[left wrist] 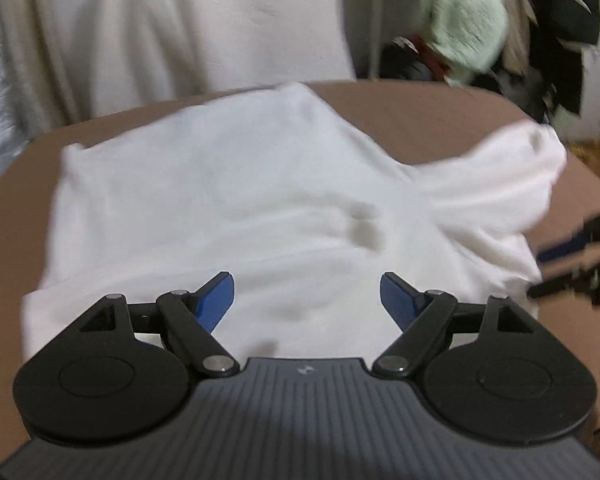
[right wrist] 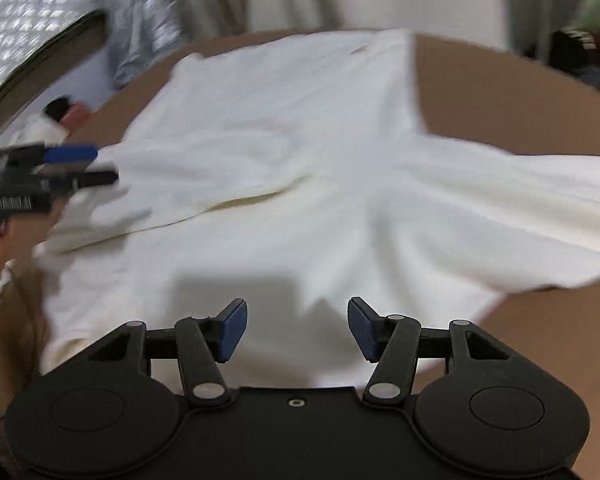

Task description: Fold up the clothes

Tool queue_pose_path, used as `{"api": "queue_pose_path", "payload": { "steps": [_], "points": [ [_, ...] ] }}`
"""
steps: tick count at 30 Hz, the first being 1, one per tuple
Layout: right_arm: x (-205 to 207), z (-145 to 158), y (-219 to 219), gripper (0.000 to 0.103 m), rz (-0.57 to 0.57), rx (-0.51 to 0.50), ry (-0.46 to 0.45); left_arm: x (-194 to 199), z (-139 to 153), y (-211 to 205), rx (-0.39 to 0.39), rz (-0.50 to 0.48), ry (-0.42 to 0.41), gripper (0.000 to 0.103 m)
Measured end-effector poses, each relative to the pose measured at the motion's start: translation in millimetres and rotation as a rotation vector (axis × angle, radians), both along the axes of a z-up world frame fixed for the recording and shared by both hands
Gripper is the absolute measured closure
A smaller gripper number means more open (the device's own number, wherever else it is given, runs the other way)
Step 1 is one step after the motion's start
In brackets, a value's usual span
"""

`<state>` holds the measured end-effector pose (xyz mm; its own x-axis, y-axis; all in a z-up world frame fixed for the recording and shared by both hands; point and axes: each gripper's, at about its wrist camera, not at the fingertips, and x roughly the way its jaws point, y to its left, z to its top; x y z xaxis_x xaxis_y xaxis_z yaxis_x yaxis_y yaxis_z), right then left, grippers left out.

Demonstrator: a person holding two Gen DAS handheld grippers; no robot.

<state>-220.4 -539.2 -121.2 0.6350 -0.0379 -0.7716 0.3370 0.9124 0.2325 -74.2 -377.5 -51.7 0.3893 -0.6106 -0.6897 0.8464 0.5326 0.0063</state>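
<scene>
The brown table (left wrist: 420, 108) bears a spread white garment (left wrist: 220, 200). Both the left gripper (left wrist: 307, 300) and the right gripper (right wrist: 297, 330) hover wide apart, empty. One sleeve (left wrist: 512, 176) extends right, nearer the right gripper.

From my left wrist feed, a brown table (left wrist: 400, 108) fills the lower half. Behind it, from ten to twelve o'clock, a pale curtain (left wrist: 172, 20) hangs in folds. At one to two o'clock I see a heap of clothes (left wrist: 512, 28), a mint-green fleecy piece (left wrist: 466, 28) uppermost among dark ones. On my right wrist feed, silvery quilted material (right wrist: 28, 12) sits at ten o'clock.
</scene>
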Motion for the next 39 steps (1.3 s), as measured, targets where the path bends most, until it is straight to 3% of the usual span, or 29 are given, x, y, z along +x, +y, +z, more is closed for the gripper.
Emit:
{"api": "queue_pose_path", "payload": {
  "steps": [4, 6, 9, 12, 14, 19, 22, 28, 29, 31, 34, 36, 39],
  "points": [
    [-52, -4, -56, 0.041, -0.207, -0.063, -0.182, -41, -18, -55, -0.014, -0.091, 0.022, 0.023],
    [-72, -11, -87, 0.041, -0.298, -0.071, -0.18, -60, -28, -81, -0.031, -0.123, 0.055, 0.023],
    [-101, -24, -143, 0.041, -0.429, 0.021, -0.131, -83, -45, -122, 0.036, -0.173, 0.066, 0.028],
    [-132, -36, -188, 0.041, -0.546, 0.17, -0.163, -95, -59, -152, 0.095, -0.201, 0.127, 0.038],
    [-137, -44, -195, 0.041, -0.571, 0.267, -0.192, -91, -67, -160, 0.08, -0.185, 0.207, 0.04],
    [-133, -50, -214, 0.041, -0.575, 0.238, -0.202, -84, -91, -169, 0.122, -0.152, 0.277, 0.043],
    [-133, -51, -232, 0.039, -0.597, 0.237, -0.218, -79, -106, -170, 0.199, -0.119, 0.251, 0.044],
    [-119, -73, -272, 0.036, -0.746, 0.227, -0.199, -75, -89, -146, 0.161, -0.113, 0.22, 0.051],
    [-113, -75, -273, 0.041, -0.718, 0.195, -0.204, -75, -86, -142, 0.183, -0.117, 0.195, 0.052],
    [-93, -73, -264, 0.086, -0.63, 0.053, -0.157, -69, -76, -128, 0.194, -0.11, 0.184, 0.052],
    [-66, -54, -234, 0.091, -0.549, -0.122, -0.123, -46, -58, -99, 0.151, -0.064, 0.196, 0.052],
    [-49, -28, -208, 0.092, -0.482, -0.228, -0.168, -30, -46, -78, 0.132, -0.029, 0.173, 0.052],
    [-21, 22, -167, 0.092, -0.348, -0.299, -0.261, -9, -33, -49, 0.18, 0.018, 0.063, 0.052]
  ]
}}
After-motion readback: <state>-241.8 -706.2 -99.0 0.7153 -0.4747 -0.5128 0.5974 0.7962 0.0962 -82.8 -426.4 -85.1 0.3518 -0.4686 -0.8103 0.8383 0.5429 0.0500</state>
